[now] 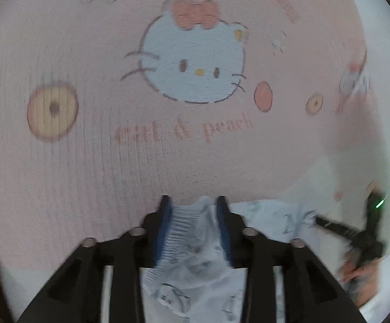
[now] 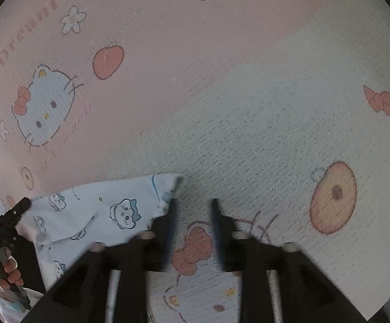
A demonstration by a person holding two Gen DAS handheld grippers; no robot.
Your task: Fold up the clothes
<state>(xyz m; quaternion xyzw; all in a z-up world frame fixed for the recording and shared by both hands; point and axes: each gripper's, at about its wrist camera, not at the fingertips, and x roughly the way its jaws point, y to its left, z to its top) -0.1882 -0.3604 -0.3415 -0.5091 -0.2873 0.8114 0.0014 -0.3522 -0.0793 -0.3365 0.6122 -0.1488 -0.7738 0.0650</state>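
A light-blue garment (image 1: 270, 215) printed with small cartoon figures lies crumpled on the bed sheet. In the left wrist view its ribbed edge and a fold sit between the blue pads (image 1: 165, 223) of my left gripper (image 1: 194, 202), whose jaws stand apart around the cloth without squeezing it. In the right wrist view the garment (image 2: 100, 210) spreads to the left, its corner just beside the left finger of my right gripper (image 2: 194, 204). That gripper is open over bare sheet with nothing between its fingers.
A pink and white sheet (image 1: 87, 161) with cat faces, peaches and doughnuts covers the whole surface (image 2: 248, 107). A hand (image 2: 9, 266) holding the left gripper's black body shows at the lower left of the right wrist view. The hand (image 1: 361, 271) on the right one shows in the left wrist view.
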